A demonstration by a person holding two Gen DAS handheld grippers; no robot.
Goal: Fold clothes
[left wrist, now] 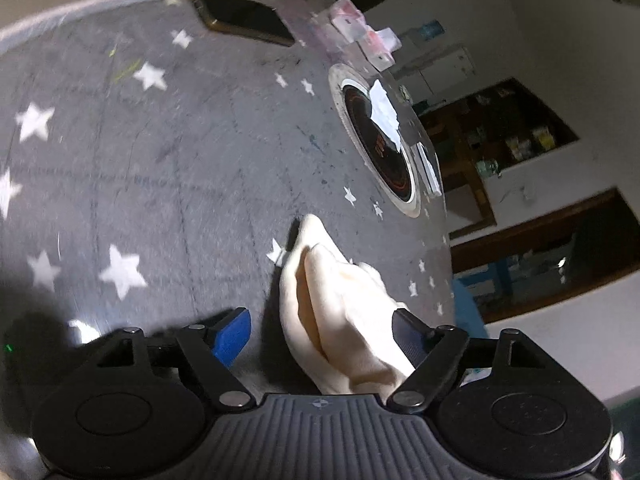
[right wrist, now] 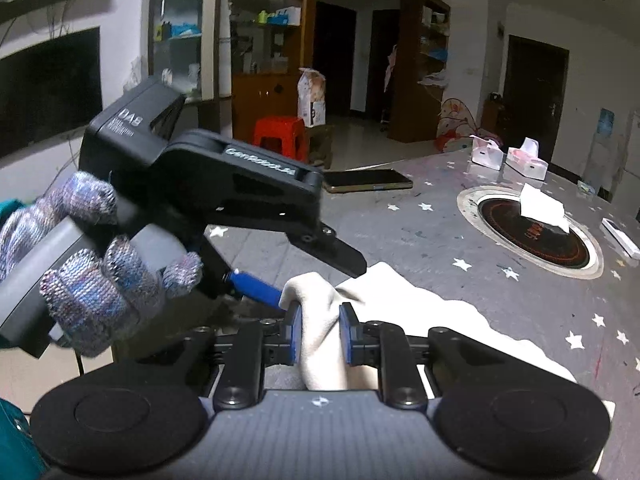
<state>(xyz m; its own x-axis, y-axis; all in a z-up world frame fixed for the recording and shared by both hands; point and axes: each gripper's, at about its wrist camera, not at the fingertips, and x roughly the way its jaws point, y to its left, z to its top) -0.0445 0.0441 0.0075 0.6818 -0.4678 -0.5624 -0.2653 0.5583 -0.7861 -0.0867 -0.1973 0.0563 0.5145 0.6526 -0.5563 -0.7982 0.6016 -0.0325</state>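
Now the step in hand looks like a handover of a bunched end of the cream garment [right wrist: 320, 320], which lies across the near edge of the star-printed table cover [left wrist: 160, 160]. In the right wrist view, the right gripper [right wrist: 319, 334] has its blue pads pinched onto a thick fold of that cloth, low at about 6 o'clock. The left gripper [right wrist: 296, 280], held by a hand in a knitted glove [right wrist: 88, 256], sits at about 9 o'clock, its fingers spread wide, with the cloth's tip just beside its lower blue pad. Seen from the left wrist camera, the left gripper [left wrist: 320, 332] stands open with the cloth lying between its fingers; the cloth brushes the right-hand one, but nothing presses on it.

To do this well, I judge that the right grip should hold both layers of the fold, not merely the outer skin, or the bunch may slip when lifted. The left claw would do best to clear the fabric fully before taking a fresh hold on a far corner, so it drags nothing along. Keep the cloth away from the round inset cooktop [right wrist: 532, 236] at 2 o'clock and the phone [right wrist: 368, 180] at 12 o'clock.
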